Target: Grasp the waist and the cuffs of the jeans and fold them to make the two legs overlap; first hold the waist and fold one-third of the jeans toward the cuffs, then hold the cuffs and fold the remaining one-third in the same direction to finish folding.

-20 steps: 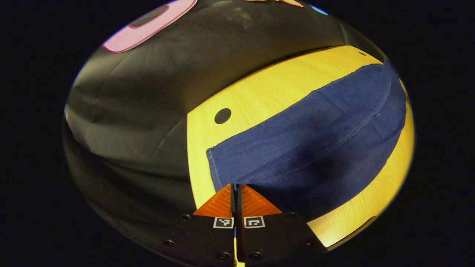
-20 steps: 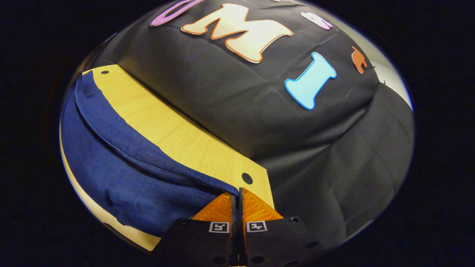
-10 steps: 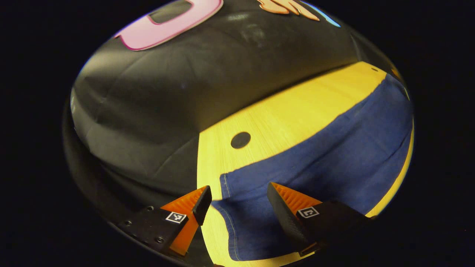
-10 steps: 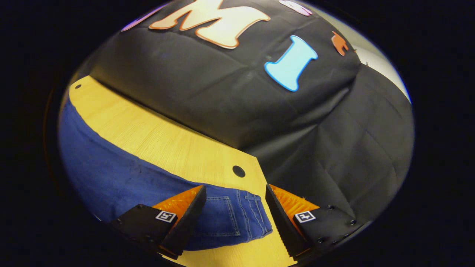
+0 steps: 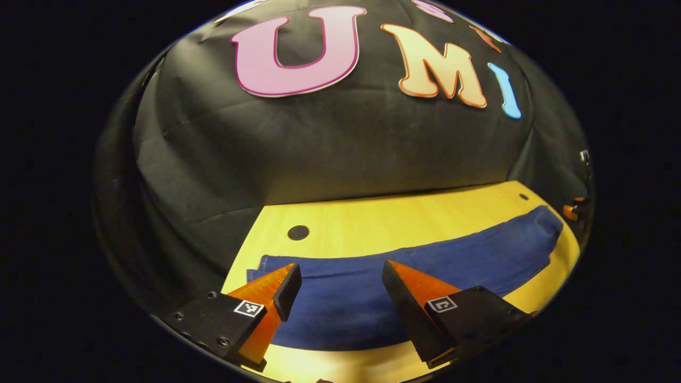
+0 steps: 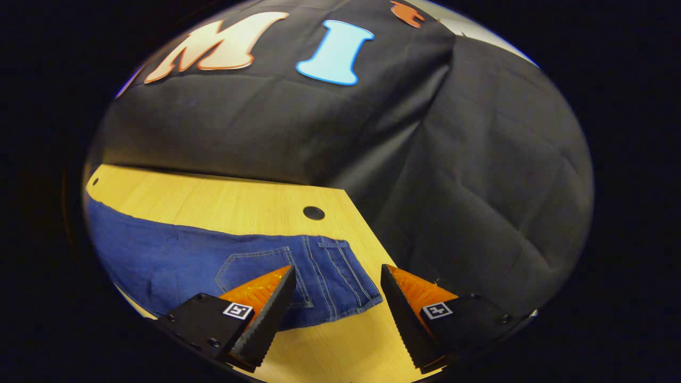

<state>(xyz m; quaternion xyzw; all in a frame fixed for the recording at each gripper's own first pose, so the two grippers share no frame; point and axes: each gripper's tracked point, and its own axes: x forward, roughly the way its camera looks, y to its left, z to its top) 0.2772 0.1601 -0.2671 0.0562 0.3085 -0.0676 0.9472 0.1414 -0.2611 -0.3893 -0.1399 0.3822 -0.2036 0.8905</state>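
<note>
- The jeans point(image 5: 404, 276) lie flat and long on the wooden table point(image 5: 383, 218), with the two legs already one over the other; the cuff end is near the left gripper point(image 5: 340, 279) and the waist point(image 6: 340, 276) with a back pocket point(image 6: 255, 271) is near the right gripper point(image 6: 335, 284)
- Both grippers are spread wide and carry nothing; they hang a little above the cloth and do not touch it
- I judge that the next step is to take the waist and fold one third toward the cuffs. The risk is that the fingers catch the upper layer alone, so the lower leg stays on the table and the fold becomes crooked
- If the waist is pinched at one corner only, the denim can sag and the legs can slide apart
- The waist lies close to the table's end on the right, so a pull outward can drag it over the edge
- The table is smooth light wood with small dark round holes point(image 6: 314, 213) near its back corners; the cloth can slip easily on it
- Black cloth wall point(image 6: 298, 122) closes the booth behind the table and at the sides
</note>
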